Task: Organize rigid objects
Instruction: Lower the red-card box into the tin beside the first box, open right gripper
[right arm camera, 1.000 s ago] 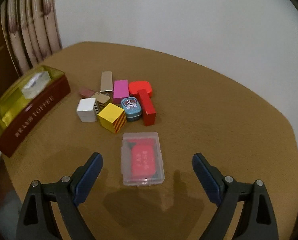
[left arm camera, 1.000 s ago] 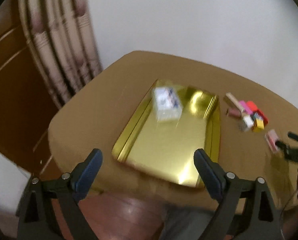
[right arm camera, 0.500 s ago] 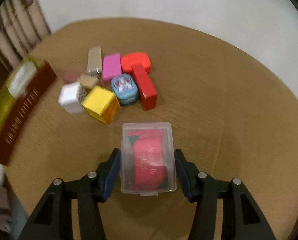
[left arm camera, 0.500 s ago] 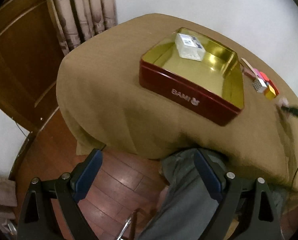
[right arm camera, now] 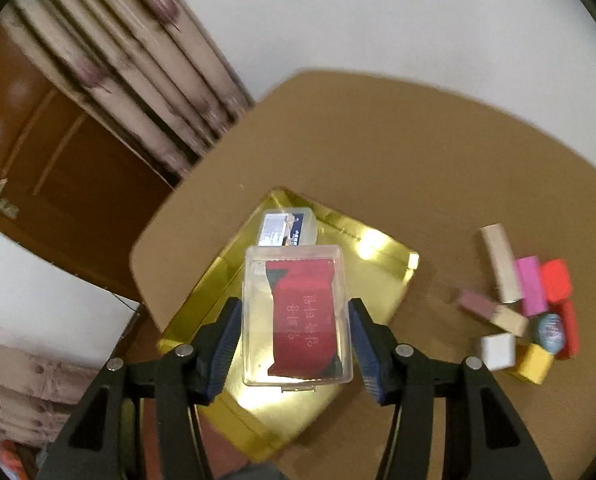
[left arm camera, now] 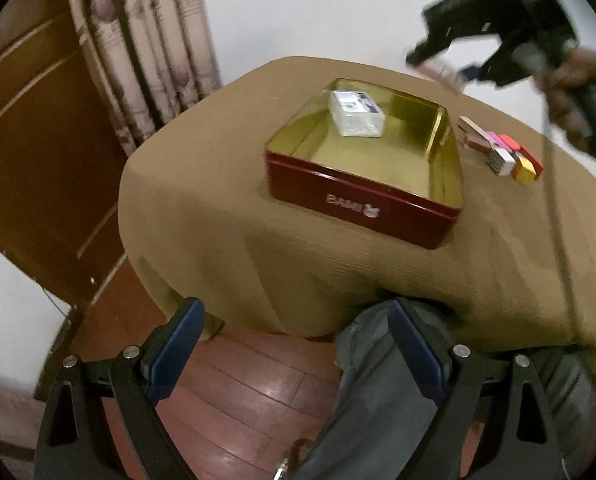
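One clear card case (right arm camera: 298,314) now clamped in right gripper (right arm camera: 296,344) fingers, lifted off desk (right arm camera: 438,184), over gold tin (right arm camera: 382,284) w/ first case; drop next. Left gripper (left arm camera: 294,354) fingers apart, empty.

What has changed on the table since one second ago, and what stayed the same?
The right gripper closed on the clear case with the red card, lifted it off the cloth and carried it over the gold tin. The left gripper, open and empty, drew back past the table edge. The other clear case in the tin and the coloured blocks did not move.
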`<action>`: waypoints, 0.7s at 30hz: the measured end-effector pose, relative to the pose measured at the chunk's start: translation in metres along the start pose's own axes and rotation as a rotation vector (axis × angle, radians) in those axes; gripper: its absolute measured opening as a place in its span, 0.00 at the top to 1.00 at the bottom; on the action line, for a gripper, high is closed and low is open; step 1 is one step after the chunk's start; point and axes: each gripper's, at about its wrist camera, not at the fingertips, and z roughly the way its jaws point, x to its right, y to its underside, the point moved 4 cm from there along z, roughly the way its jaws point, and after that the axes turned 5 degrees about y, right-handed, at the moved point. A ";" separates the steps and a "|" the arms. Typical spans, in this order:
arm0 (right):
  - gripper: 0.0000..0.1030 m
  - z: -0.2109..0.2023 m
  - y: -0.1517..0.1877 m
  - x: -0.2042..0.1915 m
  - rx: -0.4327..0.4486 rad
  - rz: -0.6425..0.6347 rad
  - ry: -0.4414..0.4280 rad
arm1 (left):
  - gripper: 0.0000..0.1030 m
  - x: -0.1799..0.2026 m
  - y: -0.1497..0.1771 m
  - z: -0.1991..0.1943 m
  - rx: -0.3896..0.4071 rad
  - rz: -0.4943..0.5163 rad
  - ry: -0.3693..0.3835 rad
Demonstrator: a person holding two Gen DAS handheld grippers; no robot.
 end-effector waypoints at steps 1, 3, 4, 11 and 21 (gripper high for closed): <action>0.47 0.013 -0.003 -0.001 -0.019 0.008 0.021 | 0.12 -0.004 -0.001 0.002 -0.008 -0.013 0.014; 0.47 0.042 0.000 0.002 -0.060 0.045 0.053 | 0.12 -0.011 -0.002 0.004 -0.016 -0.036 0.026; 0.47 0.052 -0.001 0.002 -0.071 0.060 0.073 | 0.12 -0.014 -0.001 0.006 -0.019 -0.046 0.027; 0.47 0.089 -0.013 0.017 -0.102 0.156 0.177 | 0.12 -0.013 0.002 0.017 -0.075 -0.051 0.064; 0.45 0.108 -0.013 0.014 -0.094 0.266 0.195 | 0.12 -0.010 0.005 0.018 -0.081 -0.062 0.049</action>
